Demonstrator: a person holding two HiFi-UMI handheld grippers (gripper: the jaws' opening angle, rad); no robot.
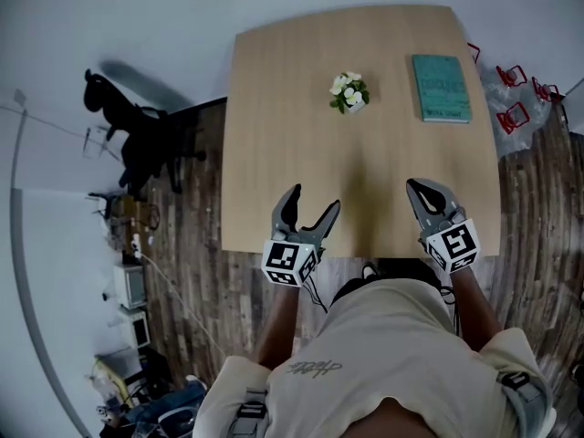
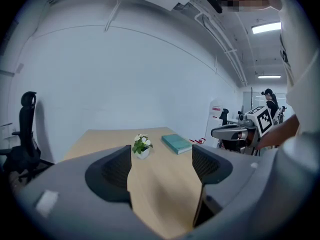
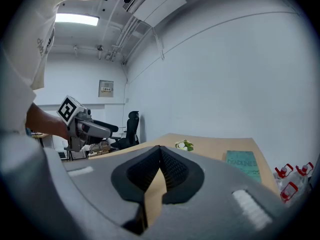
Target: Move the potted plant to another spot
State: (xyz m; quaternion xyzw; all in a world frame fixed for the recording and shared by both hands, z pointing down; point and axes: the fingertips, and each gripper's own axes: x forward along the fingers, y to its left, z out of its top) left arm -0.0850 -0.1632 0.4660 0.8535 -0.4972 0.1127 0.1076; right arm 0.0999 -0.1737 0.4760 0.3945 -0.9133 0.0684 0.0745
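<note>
Head view from above of a pale wooden table (image 1: pixel 274 153) on a plank floor (image 1: pixel 196 245), with the person standing at its near edge. The potted plant (image 1: pixel 349 92), a small white pot with white flowers and green leaves, stands upright on the far half of the table, near the centre line and well apart from both grippers. A teal book (image 1: pixel 441 88) lies flat to the plant's right, apart from it and near the table's right edge. The left gripper (image 1: pixel 313 199) is held over the near edge of the table with its fingers released: in the left gripper view the two dark pads (image 2: pixel 115 170) stand wide apart with only bare tabletop between them, and the plant appears beyond the left pad. The right gripper (image 1: pixel 418 190) is held over the near edge further right with its fingers clenched: in the right gripper view the pads meet at their tips and enclose nothing. A black office chair (image 1: pixel 137 135) stands on the floor off the table's left side. Small red objects (image 1: pixel 516 89) lie on the floor off the table's far right corner; what they are cannot be told.
</note>
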